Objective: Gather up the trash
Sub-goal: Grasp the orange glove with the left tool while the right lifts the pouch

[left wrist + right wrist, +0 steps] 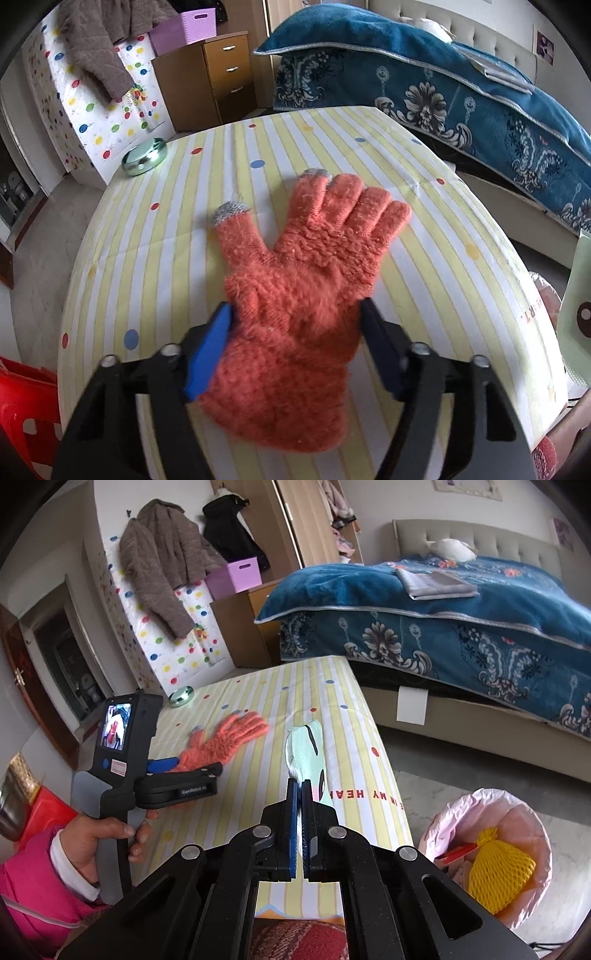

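An orange knit glove (306, 280) lies flat on the striped table (443, 229). My left gripper (295, 306) is open, with its fingers on either side of the glove's cuff. In the right wrist view the same glove (225, 738) and the left gripper (195, 768) show at left. My right gripper (300, 786) is shut on a mint green wrapper (304, 751), held above the table. A bin with a pink bag (491, 808) stands on the floor at lower right, with a yellow foam net (498, 871) and a red scrap inside.
A round green tin (145, 157) sits at the table's far left corner. A bed with a blue blanket (461, 620) stands beyond the table. A wooden drawer cabinet (218, 81) and a dotted board with a brown coat are at the back left. A red stool (26, 410) is at lower left.
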